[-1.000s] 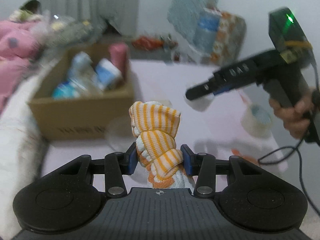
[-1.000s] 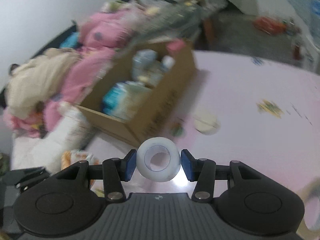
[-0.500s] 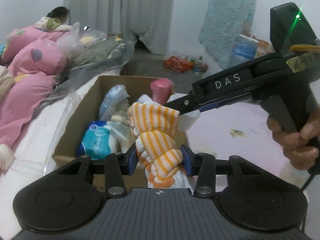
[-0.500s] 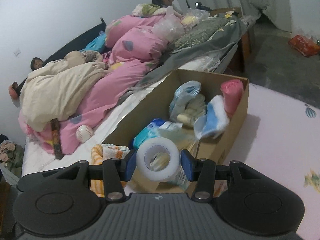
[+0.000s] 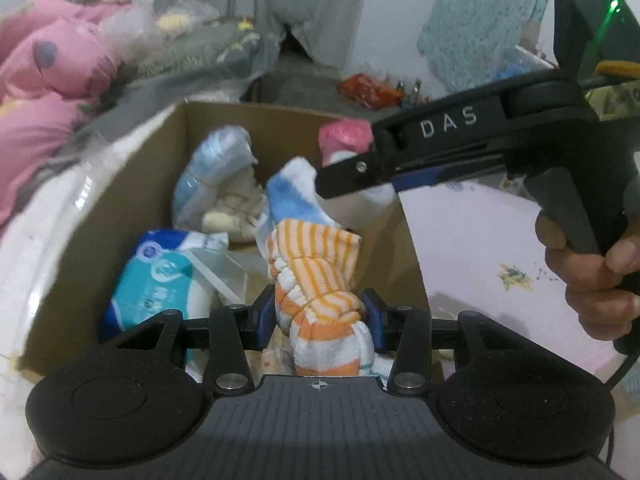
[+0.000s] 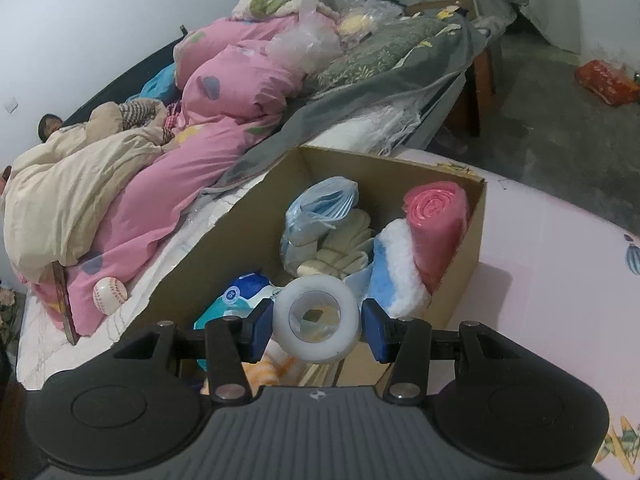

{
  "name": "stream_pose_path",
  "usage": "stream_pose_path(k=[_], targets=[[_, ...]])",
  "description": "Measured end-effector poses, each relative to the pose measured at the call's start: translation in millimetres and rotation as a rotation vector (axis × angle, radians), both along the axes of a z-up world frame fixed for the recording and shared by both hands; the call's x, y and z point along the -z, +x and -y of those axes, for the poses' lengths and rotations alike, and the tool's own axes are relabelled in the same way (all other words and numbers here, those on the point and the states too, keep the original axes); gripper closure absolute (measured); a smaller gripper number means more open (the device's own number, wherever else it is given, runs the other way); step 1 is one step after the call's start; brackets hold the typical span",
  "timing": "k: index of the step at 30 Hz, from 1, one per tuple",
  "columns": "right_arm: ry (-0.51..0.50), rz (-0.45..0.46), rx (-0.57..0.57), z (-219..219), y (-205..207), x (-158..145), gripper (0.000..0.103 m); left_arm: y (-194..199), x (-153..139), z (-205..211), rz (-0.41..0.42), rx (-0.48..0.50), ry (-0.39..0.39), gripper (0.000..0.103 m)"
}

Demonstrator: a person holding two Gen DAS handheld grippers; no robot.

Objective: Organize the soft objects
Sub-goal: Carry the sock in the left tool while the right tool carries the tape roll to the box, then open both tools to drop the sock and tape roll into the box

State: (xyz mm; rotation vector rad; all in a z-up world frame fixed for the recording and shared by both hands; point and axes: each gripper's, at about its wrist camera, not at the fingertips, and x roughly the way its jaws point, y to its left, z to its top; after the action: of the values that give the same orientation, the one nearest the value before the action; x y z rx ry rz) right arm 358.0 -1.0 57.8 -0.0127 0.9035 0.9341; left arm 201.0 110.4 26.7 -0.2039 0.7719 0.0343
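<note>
Beside the bed (image 6: 248, 128), your cardboard box (image 6: 474, 240) sits on the pink tabletop (image 6: 560, 264), already part-filled. Your left gripper (image 5: 320, 314) fingers clamp the striped cloth bundle (image 5: 316, 280) over the box; your right gripper (image 6: 318, 326) fingers pinch the tape roll (image 6: 316, 320) there too, both likely poised for dropping in.

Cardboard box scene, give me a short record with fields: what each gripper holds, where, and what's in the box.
left gripper: shut on orange striped cloth, over the cardboard box
right gripper: shut on white tape roll, over the box
box contents: pink roll, blue-and-white cloth, blue plastic bag, beige gloves, tissue pack
beside box: bed with pink quilt
</note>
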Motion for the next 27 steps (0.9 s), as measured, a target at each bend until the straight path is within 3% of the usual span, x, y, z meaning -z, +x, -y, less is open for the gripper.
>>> stream_pose_path(k=[9, 14, 23, 27], targets=[[-0.095, -0.005, -0.046, -23.3, 6.4, 16.8, 0.045, 25.6, 27.1, -7.0, -0.152, 0.065, -0.141, 0.058], [-0.146, 0.007, -0.065, -36.6, 4.4, 22.3, 0.045, 22.1, 27.1, -13.4, -0.152, 0.059, -0.162, 0.047], [-0.247, 0.036, -0.080, -52.2, 2.6, 23.9, 0.045, 13.6, 17.7, -17.5, -0.134, 0.056, -0.167, 0.045], [-0.285, 0.053, -0.071, -55.3, 1.8, 20.4, 0.037, 7.9, 14.0, -17.0, -0.115, 0.045, -0.153, 0.045]])
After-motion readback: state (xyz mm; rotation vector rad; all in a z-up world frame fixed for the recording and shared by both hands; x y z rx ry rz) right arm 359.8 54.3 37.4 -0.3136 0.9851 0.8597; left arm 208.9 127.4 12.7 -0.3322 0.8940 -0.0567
